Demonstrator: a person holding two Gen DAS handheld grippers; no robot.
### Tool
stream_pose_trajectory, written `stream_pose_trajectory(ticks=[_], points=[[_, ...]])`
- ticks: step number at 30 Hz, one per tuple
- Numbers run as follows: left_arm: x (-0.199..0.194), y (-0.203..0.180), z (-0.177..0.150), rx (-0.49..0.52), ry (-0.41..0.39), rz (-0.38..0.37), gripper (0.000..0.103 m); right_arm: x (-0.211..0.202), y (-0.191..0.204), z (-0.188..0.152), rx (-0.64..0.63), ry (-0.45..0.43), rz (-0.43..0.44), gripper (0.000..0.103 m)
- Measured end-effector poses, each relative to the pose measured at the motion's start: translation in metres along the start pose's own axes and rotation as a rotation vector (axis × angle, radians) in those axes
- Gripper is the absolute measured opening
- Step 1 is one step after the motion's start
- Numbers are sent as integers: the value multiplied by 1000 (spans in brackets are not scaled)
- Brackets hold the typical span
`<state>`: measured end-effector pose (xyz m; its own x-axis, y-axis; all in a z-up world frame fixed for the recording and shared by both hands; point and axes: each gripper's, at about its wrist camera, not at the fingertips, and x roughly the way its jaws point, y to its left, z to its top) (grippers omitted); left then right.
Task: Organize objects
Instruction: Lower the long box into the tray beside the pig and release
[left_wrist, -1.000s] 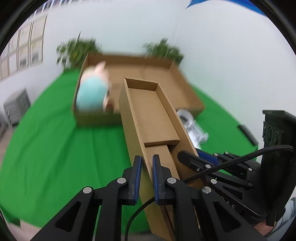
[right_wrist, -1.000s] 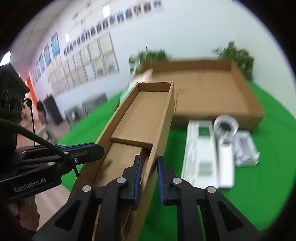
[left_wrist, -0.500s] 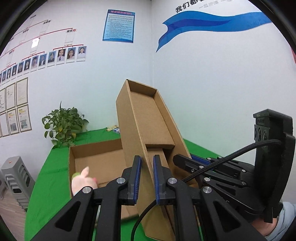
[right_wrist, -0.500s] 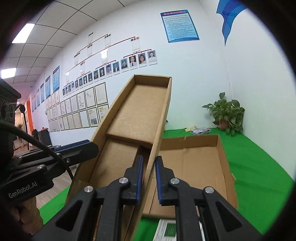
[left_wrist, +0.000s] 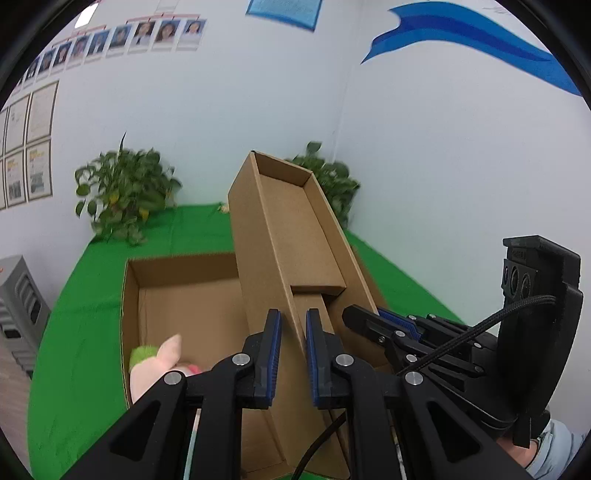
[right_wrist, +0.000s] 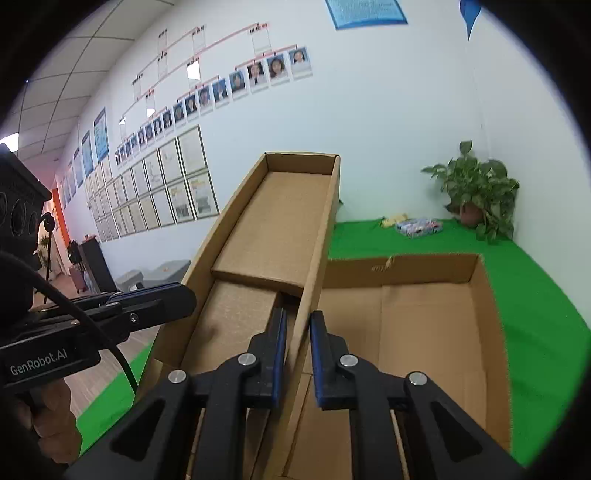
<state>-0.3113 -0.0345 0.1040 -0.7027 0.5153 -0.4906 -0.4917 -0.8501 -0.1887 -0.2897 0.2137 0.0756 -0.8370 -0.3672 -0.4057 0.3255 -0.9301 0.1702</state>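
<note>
A long narrow cardboard box (left_wrist: 291, 229) hangs in the air, open side up, its far end tipped upward. My left gripper (left_wrist: 293, 317) is shut on the near end of its left wall. My right gripper (right_wrist: 298, 315) is shut on the near end of the right wall of the narrow box (right_wrist: 273, 229). Each gripper shows in the other's view: the right gripper (left_wrist: 369, 319) beside the box, the left gripper (right_wrist: 181, 293) at its left side. Under the narrow box lies a large open cardboard box (right_wrist: 424, 314) on the green table (right_wrist: 535, 295). A pink and green plush toy (left_wrist: 155, 362) lies in the near left corner of the large box (left_wrist: 184, 291).
Two potted plants (left_wrist: 122, 192) (right_wrist: 476, 188) stand at the back of the table against the white wall. Small packets (right_wrist: 417, 225) lie near the right plant. A grey unit (left_wrist: 18, 306) stands off the table's left side. A hand (right_wrist: 51, 424) holds the left gripper.
Both grippers have lifted the narrow box off the table and carried it over the large box. The white items seen earlier beside it are out of view. The grips have not changed.
</note>
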Motion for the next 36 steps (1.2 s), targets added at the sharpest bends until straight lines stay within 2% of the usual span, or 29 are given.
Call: stream_pose_trajectory(ticks=[4,7,12,15,19,25,28,30,32,36], points=[[39,30,-31,-48,87,32,9,39,-6,-25,37,85,17,10],[72,51,-60,-89,169,55,9,63,-8,-52,77,154,-3,9],[102,63,-105,-98,257,106,9,82,-9,-90,123,258,-41,7],[119,71,-124,-91,289,133,8,87,-11,-99,142,278,-60,6],[125,72,-134,-83,316,173,7,91,-12,-104,169,289,-68,6],[111,73,-133,-97,299,170,8,93,-9,-108,164,308,-74,6],[89,68,-123,-92,243,192,9,99,-4,-112,146,320,-87,7],[76,66,-117,-87,209,202,15,100,-2,-110,131,326,-99,8],[63,64,-110,-80,178,224,33,99,-4,-109,136,333,-97,10],[34,55,-107,-47,99,280,51,84,0,-104,104,308,-120,12]])
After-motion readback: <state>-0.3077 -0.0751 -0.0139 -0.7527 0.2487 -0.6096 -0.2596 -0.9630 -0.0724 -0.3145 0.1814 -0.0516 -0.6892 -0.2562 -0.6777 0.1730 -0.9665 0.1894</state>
